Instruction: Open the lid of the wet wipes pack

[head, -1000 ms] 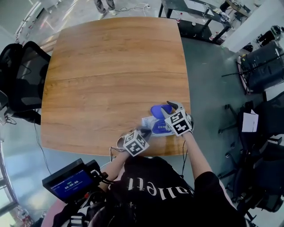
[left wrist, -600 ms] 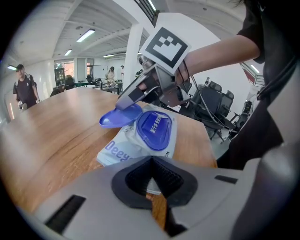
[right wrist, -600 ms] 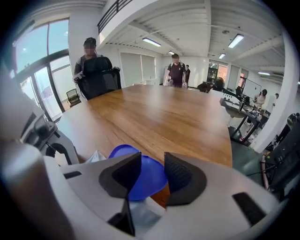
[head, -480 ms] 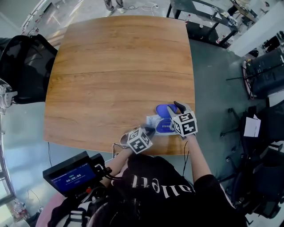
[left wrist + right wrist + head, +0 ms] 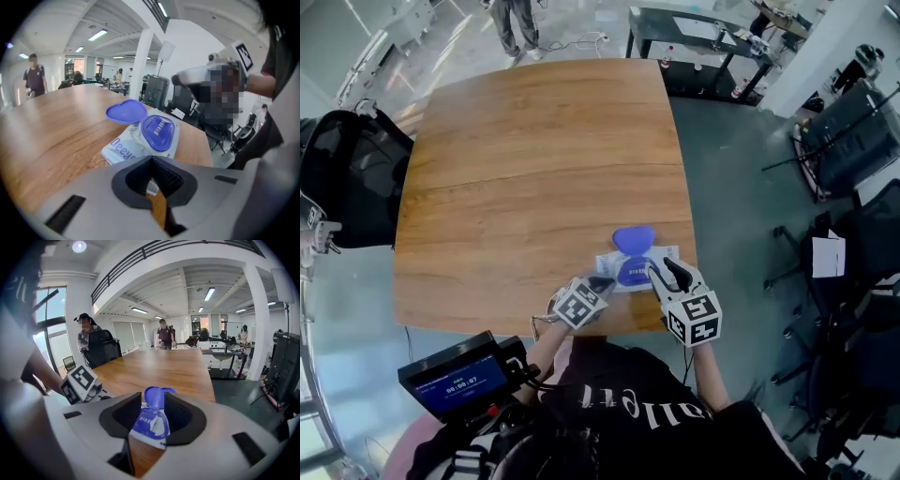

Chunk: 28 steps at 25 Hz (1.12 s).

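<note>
The wet wipes pack (image 5: 661, 257) lies on the wooden table (image 5: 534, 169) near its front right edge, white with blue print. Its blue heart-shaped lid (image 5: 633, 239) is flipped open toward the far side, baring the blue opening ring (image 5: 630, 272). My left gripper (image 5: 602, 283) is shut on the pack's near left corner; in the left gripper view the pack (image 5: 126, 147) and lid (image 5: 126, 112) lie just beyond the jaws (image 5: 150, 187). My right gripper (image 5: 668, 272) hovers open just short of the pack's right side, holding nothing. The right gripper view shows the pack (image 5: 150, 423) through the gap.
A black chair (image 5: 347, 178) stands off the table's left side. A screen device (image 5: 459, 380) hangs below the front edge. A dark desk (image 5: 694, 37) and black chairs (image 5: 853, 131) are at the back and right. A person (image 5: 516, 19) stands beyond the far edge.
My right gripper has let go of the lid and drawn back toward me. The lid now stays flipped open. The left gripper keeps its hold on the pack's corner.
</note>
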Tool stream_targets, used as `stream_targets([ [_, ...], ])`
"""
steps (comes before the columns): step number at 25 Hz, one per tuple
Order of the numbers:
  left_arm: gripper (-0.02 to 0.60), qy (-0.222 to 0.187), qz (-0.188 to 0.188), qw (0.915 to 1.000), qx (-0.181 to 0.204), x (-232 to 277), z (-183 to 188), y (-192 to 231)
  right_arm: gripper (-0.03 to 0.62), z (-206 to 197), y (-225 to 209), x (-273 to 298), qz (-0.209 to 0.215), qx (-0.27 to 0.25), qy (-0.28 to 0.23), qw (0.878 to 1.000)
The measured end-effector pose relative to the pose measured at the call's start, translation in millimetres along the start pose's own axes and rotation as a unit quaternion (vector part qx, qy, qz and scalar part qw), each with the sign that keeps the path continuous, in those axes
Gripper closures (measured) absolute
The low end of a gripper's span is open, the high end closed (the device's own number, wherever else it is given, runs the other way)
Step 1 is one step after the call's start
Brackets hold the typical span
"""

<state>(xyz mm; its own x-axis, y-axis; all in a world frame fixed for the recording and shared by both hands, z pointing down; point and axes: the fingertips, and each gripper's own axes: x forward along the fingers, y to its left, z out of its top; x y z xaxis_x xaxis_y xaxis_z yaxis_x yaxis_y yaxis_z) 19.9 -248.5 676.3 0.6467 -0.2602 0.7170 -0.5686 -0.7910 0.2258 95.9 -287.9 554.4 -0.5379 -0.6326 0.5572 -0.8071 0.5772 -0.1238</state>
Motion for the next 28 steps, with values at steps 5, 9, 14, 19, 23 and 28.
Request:
stream_targets([
  [5, 0.58, -0.068, 0.029, 0.9939, -0.082, -24.3, 21.1, -19.0, 0.456, -27.4, 12.9, -57.1, -0.001, 0.032, -0.02, 0.999],
  [9, 0.58, -0.141, 0.055, 0.9825, -0.108, -39.8, 44.7, -40.2, 0.456, -55.1, 18.7, -89.0, -0.007, 0.052, -0.035, 0.998],
  [14, 0.58, -0.208, 0.055, 0.9706, -0.109, -53.6, 70.2, -89.6, 0.456, -79.0, 28.5, -124.5, 0.007, 0.069, -0.07, 0.995],
  [19, 0.58, -0.243, 0.05, 0.9608, -0.124, -88.3, 54.1, -148.7, 0.456, -101.2, 67.7, -155.5, 0.028, 0.075, -0.076, 0.994],
  [23, 0.58, -0.234, 0.052, 0.9625, -0.126, -117.1, 19.8, -190.0, 0.457, -125.2, 110.7, -176.3, 0.05, 0.095, -0.07, 0.992],
  [28, 0.58, -0.24, 0.054, 0.959, -0.14, -142.1, -2.5, -207.1, 0.457, -139.7, 143.3, -180.9, 0.066, 0.096, -0.054, 0.992],
])
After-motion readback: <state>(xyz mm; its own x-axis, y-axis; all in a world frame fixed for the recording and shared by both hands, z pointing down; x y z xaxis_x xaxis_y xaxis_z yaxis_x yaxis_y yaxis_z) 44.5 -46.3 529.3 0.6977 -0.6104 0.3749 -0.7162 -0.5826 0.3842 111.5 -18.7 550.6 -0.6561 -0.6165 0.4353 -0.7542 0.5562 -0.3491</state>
